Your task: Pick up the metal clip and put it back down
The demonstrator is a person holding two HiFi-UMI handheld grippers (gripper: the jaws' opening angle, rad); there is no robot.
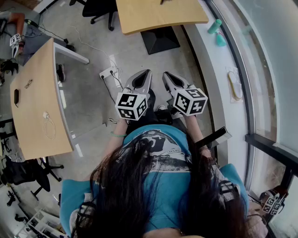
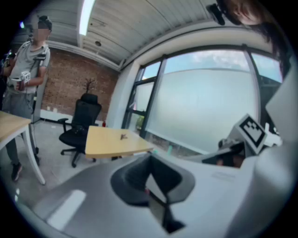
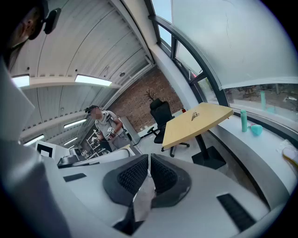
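The left gripper (image 1: pixel 145 74) and right gripper (image 1: pixel 167 76) are grey with black pads. The left cube (image 1: pixel 131 104) and right cube (image 1: pixel 191 101) have black-and-white squares. The shirt (image 1: pixel 160 153) is bright blue with a black-and-white picture. The table at twelve o'clock (image 1: pixel 158 14) and the table at nine o'clock (image 1: pixel 35 97) are light yellow wood. The floor (image 1: pixel 88 93) is grey. The bottle (image 1: pixel 214 26) at one o'clock is green-blue.

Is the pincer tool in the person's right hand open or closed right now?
Shut: the right gripper has its two ribbed black pads meeting along a thin seam, with nothing between them.
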